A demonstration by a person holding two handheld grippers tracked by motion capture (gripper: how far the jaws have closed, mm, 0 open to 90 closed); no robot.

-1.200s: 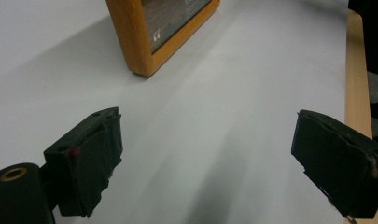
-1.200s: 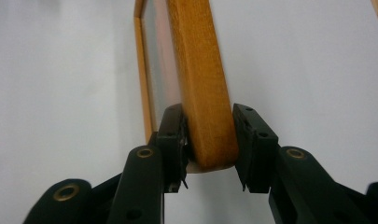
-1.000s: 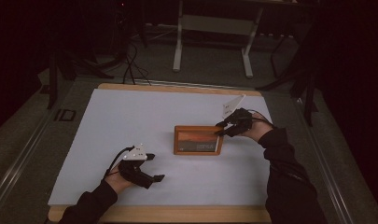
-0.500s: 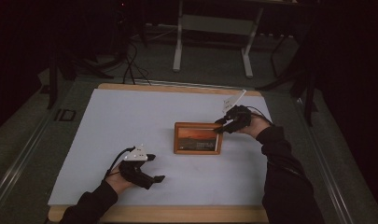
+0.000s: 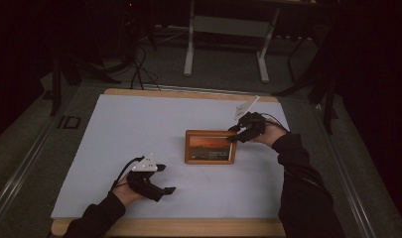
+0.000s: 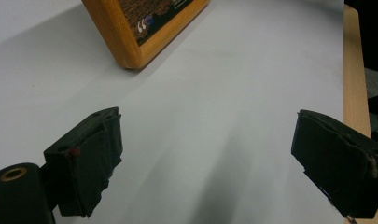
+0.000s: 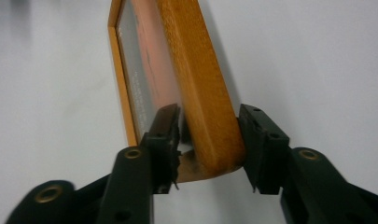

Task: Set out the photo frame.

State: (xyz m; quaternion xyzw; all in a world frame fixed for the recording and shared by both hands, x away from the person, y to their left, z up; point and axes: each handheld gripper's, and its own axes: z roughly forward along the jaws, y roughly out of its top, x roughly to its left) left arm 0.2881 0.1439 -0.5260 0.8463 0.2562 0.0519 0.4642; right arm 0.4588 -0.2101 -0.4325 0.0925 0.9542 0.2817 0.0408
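The right hand-held gripper [image 7: 209, 144] has just been opening around the picture frame's [image 7: 196, 88] 3 o'clock edge — barely touching, it may snag; left hand-held gripper [image 6: 207, 161] wide open, empty

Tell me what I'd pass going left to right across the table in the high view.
Left gripper → wooden picture frame → right gripper, at the frame's right edge.
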